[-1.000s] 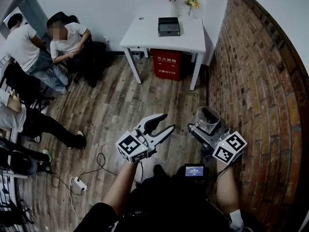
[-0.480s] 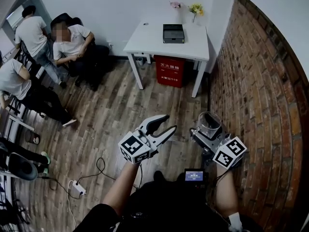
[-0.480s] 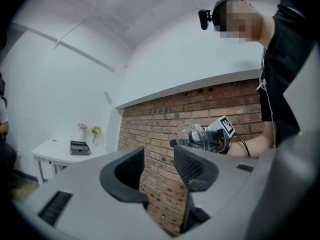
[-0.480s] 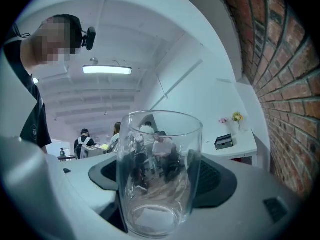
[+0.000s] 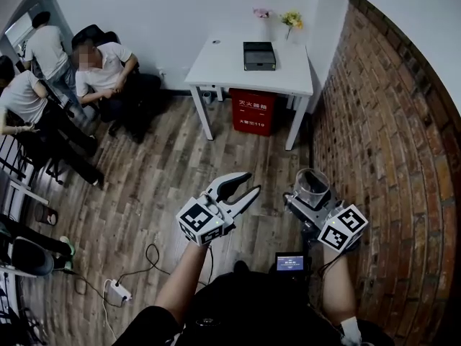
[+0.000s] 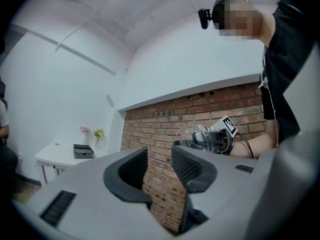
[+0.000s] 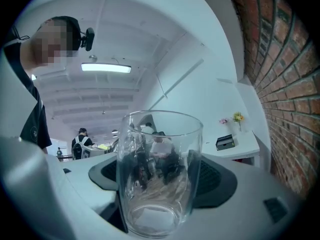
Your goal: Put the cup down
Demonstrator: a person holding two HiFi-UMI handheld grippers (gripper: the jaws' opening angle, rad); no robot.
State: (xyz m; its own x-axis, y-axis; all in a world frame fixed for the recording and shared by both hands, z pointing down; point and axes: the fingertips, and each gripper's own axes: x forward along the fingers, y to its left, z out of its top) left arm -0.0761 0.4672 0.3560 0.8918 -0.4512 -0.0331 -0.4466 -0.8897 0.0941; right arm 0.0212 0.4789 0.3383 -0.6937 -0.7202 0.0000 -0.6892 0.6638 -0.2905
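Observation:
A clear glass cup (image 5: 312, 183) (image 7: 157, 171) stands upright between the jaws of my right gripper (image 5: 305, 193) (image 7: 160, 176), which is shut on it and held in the air beside the brick wall. The cup (image 6: 200, 135) also shows small in the left gripper view. My left gripper (image 5: 236, 188) (image 6: 159, 170) hangs to the left of it at about the same height. Its jaws stand open with nothing between them. A white table (image 5: 223, 60) stands against the far wall.
On the white table are a dark box (image 5: 258, 55) and small flowers (image 5: 292, 20). A red box (image 5: 254, 112) sits under it. A brick wall (image 5: 382, 143) runs along the right. Several people (image 5: 108, 74) sit at the far left. A cable and power strip (image 5: 119, 291) lie on the wooden floor.
The view has shifted slightly, so the table and seated people sit a little differently in frame. Both grippers keep their pose; the cup stays held.

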